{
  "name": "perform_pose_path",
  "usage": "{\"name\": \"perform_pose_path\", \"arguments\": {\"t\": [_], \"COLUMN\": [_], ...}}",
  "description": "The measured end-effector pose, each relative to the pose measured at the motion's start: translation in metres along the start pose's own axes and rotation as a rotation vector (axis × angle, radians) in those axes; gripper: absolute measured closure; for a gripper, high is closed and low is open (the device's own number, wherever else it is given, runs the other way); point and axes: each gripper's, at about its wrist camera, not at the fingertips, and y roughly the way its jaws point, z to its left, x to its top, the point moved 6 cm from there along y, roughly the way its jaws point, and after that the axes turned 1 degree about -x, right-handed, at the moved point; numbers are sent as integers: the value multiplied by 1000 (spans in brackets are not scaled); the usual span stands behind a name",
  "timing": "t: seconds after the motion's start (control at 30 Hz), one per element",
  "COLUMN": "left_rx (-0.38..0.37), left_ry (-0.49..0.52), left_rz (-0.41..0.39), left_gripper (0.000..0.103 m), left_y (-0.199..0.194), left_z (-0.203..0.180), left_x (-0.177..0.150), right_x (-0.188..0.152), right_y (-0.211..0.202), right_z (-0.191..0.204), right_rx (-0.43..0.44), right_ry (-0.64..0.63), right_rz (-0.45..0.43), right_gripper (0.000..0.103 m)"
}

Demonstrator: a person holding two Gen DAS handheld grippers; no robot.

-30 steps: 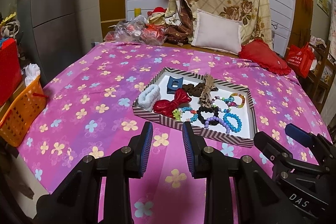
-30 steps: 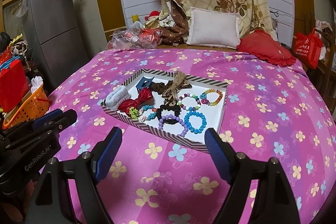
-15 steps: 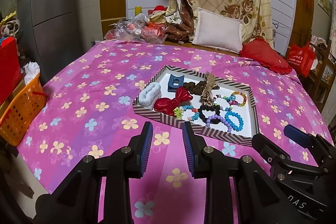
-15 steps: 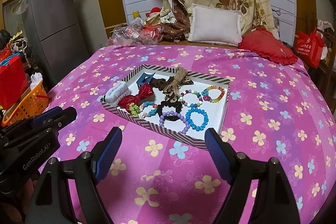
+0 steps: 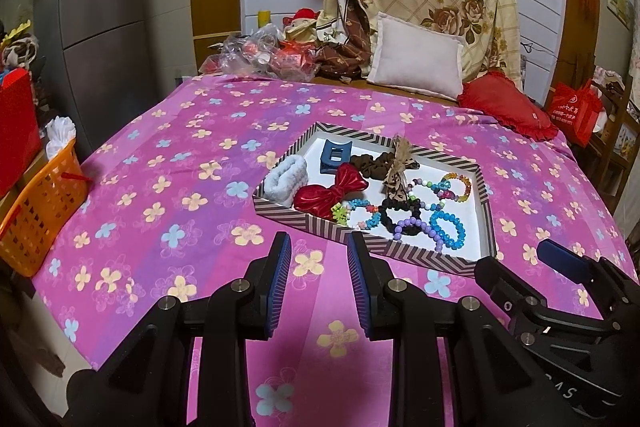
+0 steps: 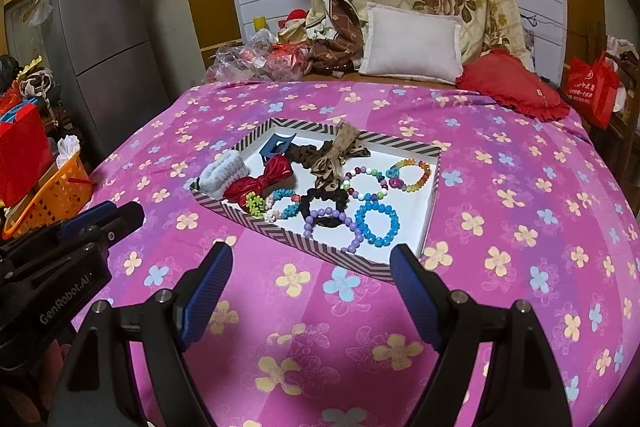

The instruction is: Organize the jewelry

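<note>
A striped box tray (image 5: pixel 362 239) (image 6: pixel 280 231) with a white floor lies on the pink flowered bedspread. In it are a white scrunchie (image 5: pixel 286 179), a blue claw clip (image 5: pixel 334 155), a red bow (image 5: pixel 334 193), a brown scrunchie (image 6: pixel 308 151), a leopard bow (image 6: pixel 340 153), a black scrunchie (image 6: pixel 326 201) and several bead bracelets, among them a blue one (image 6: pixel 377 223) and a purple one (image 6: pixel 332 223). My left gripper (image 5: pixel 318 243) hovers just before the tray's near rim, half open and empty. My right gripper (image 6: pixel 312 253) stands wide open before the same rim, holding nothing.
An orange basket (image 5: pixel 38 211) and a red bag stand off the bed's left edge beside a grey fridge (image 6: pixel 108 43). A white pillow (image 5: pixel 416 61), a red cushion (image 5: pixel 508 105), a folded quilt and plastic bags lie at the headboard. A red bag (image 6: pixel 592 91) stands at right.
The tray sits slightly higher in the right wrist view. Both grippers keep the same opening and nothing was taken hold of.
</note>
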Motion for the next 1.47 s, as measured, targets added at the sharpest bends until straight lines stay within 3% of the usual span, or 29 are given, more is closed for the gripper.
{"name": "perform_pose_path", "arguments": {"t": [1.23,1.47], "left_rx": [7,10], "left_ry": [13,11], "left_rz": [16,55], "left_gripper": [64,64], "left_y": [20,33], "left_z": [0,3], "left_x": [-8,-10], "right_x": [-6,-7], "right_y": [20,27], "right_z": [-4,-15], "right_rx": [9,0], "right_ry": [5,17], "right_rz": [32,40], "right_gripper": [19,19]}}
